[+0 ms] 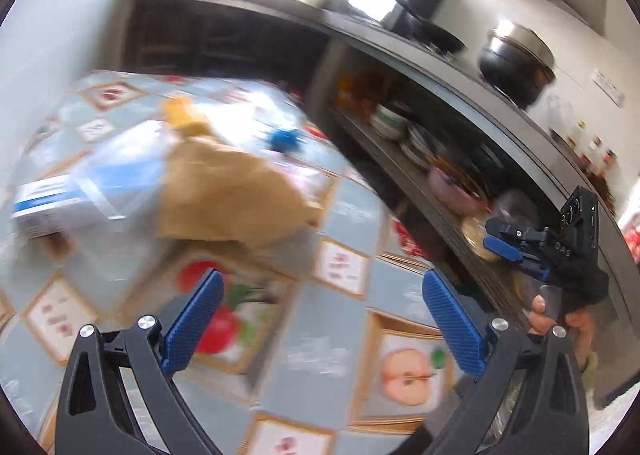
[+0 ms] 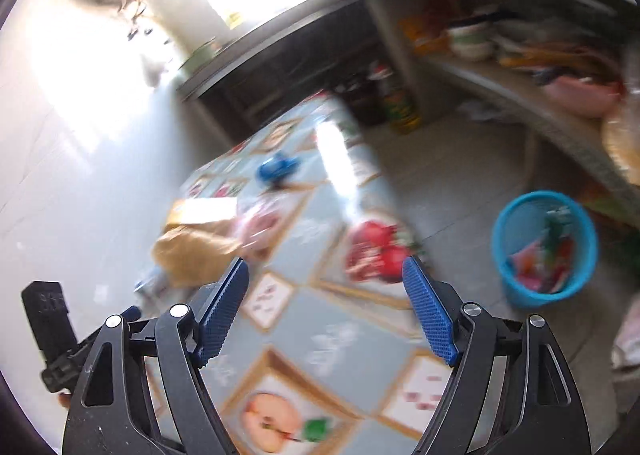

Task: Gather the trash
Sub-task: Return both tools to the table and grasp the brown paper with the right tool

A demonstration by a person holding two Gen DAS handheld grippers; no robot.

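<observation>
Both tools empty and spread wide: left gripper [image 1: 322,329] and right gripper [image 2: 326,309] up over the fruit-print tablecloth [image 2: 320,351], nothing between the blue pads. Trash left on the cloth: brown paper bag [image 1: 228,199], white and blue box [image 1: 52,203] just beside the bag on its far side, small blue bit [image 2: 276,169] past the bag. Blue bin [image 2: 544,251] down on the floor beside the table (already part full). Best next: slow down, line up on the bag, pinch a folded edge, lift clear, carry over the bin, let go.
</observation>
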